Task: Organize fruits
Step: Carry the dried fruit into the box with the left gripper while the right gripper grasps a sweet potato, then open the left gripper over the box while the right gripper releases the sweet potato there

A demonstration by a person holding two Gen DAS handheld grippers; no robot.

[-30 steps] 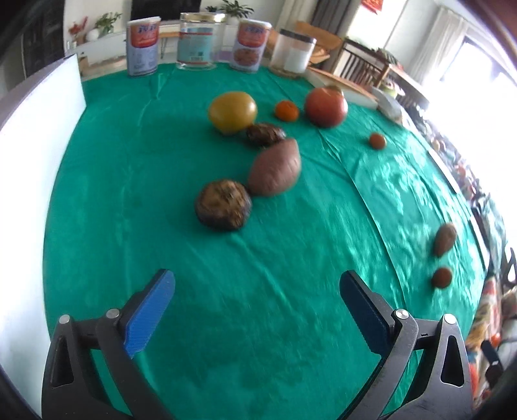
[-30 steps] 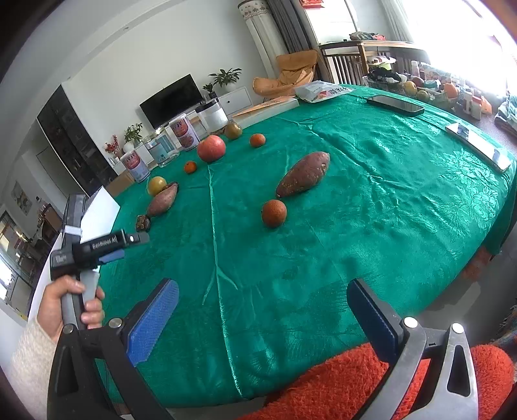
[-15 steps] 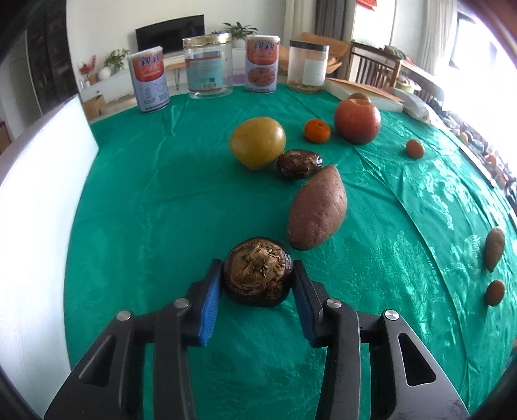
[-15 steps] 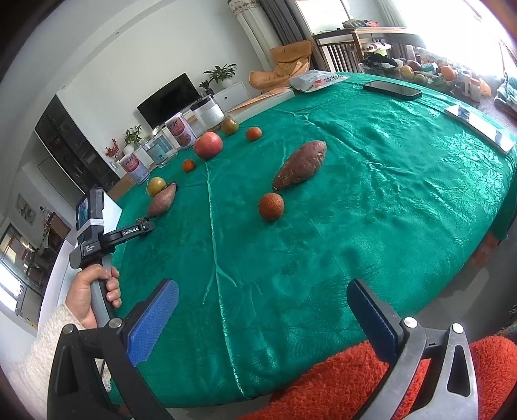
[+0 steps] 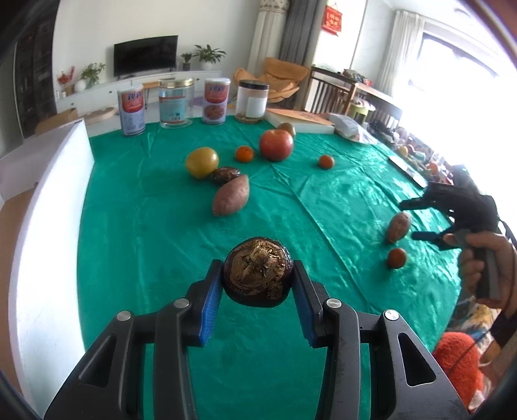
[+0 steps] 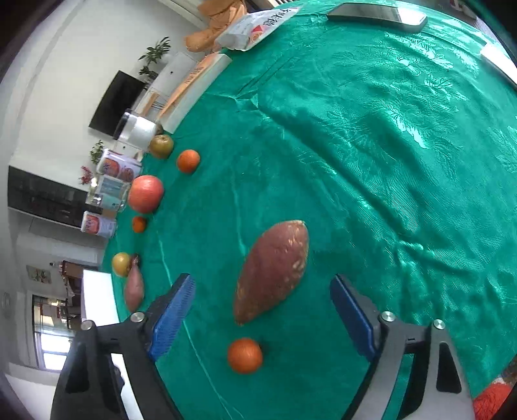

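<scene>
Three label-bearing tins (image 5: 131,111) — print perhaps Chinese, too blurred to read.

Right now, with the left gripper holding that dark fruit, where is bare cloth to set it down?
Free: cloth between the dark fruit, white board and near sweet potato. Also beyond the far sweet potato, toward the phone. Crowded: yellow fruit to red apple.
</scene>
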